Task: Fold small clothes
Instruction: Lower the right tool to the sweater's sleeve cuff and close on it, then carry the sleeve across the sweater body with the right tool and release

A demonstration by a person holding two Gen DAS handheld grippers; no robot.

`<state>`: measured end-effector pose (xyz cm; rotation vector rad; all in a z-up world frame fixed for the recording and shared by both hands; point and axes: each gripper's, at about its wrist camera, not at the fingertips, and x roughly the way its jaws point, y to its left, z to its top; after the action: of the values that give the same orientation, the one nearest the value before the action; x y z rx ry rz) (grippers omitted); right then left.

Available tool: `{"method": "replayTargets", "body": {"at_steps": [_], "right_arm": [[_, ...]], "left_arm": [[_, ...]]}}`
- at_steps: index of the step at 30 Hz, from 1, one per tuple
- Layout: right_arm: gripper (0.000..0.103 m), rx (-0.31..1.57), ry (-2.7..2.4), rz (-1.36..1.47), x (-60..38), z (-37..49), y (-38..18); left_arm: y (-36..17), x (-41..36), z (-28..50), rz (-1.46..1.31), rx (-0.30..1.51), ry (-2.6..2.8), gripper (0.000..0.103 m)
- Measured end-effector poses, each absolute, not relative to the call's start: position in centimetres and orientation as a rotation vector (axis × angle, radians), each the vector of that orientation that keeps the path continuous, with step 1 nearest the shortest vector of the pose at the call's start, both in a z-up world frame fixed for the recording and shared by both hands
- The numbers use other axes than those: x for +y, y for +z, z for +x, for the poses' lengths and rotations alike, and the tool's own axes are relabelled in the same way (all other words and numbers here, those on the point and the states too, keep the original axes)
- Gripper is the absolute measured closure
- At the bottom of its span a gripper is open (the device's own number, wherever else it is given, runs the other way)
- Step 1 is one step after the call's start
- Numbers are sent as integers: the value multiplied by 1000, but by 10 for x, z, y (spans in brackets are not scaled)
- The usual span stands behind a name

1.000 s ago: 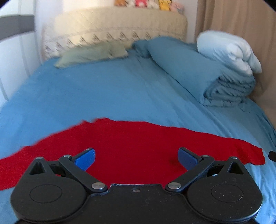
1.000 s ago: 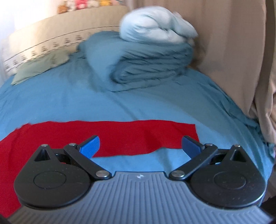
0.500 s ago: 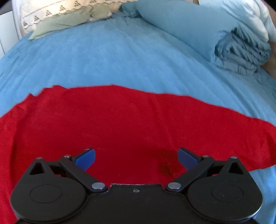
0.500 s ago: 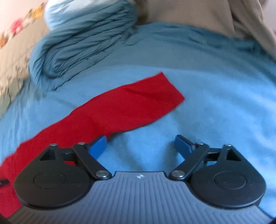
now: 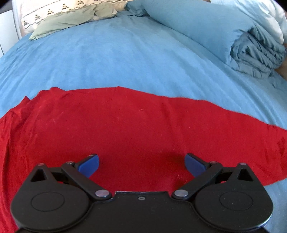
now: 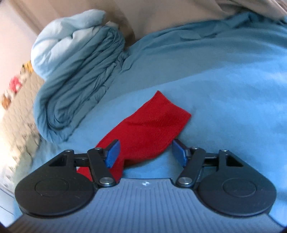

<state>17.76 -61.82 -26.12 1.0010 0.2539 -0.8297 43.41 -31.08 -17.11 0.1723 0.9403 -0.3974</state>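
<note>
A red garment [image 5: 136, 129] lies spread flat on the blue bed sheet [image 5: 107, 59]. My left gripper [image 5: 141, 164] is open, low over the garment's middle, with red cloth between its blue pads. In the right wrist view the garment's narrow right end [image 6: 152, 129] points up and right. My right gripper [image 6: 146, 152] is open and straddles that end, its left pad over the cloth and its right pad beside the cloth's edge. Neither gripper holds anything.
A folded blue duvet [image 5: 251, 44] with a pale pillow on top lies at the bed's far right, also in the right wrist view [image 6: 79, 75]. A green pillow [image 5: 71, 21] and a cream headboard are at the far end. A beige curtain [image 6: 161, 16] hangs behind.
Both grippers have come down and closer to the garment. The right gripper has tilted and moved onto the garment's right end. Its jaws have narrowed a little but stay open.
</note>
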Motion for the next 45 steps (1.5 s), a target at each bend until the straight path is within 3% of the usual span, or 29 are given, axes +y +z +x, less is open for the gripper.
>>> {"method": "replayTargets", "body": {"at_steps": [4,7,9,10,15,21,28,34,38,45], "right_arm": [[35,247,-844,1029,-627,179,-264],[56,238,-862,1057,-639,182,-267],[77,245,-876,1074,-647,183,-270],[81,254,-883,1072,-650,184,-272],[83,308,-876,969,-650,195,-260],[83,283,-685,892,-622,224,-201],[83,246,-348,736,-531,313,-110],[83,246,-6,637,-390,402,-63],[83,338,197,536,-275,448,-85],[83,579,307,401,-157,481,-184]], "left_arm": [[-173,-310,434,189,934,-405,0],[-173,-305,434,173,939,-400,0],[-174,-306,436,180,943,-401,0],[-175,-306,437,187,943,-398,0],[-182,-308,448,202,961,-375,0],[-165,-292,451,177,957,-372,0],[-119,-209,449,168,891,-299,0],[-97,-98,443,156,834,-204,0],[-105,-30,436,87,844,-150,0],[-128,41,425,22,881,-135,0]]}}
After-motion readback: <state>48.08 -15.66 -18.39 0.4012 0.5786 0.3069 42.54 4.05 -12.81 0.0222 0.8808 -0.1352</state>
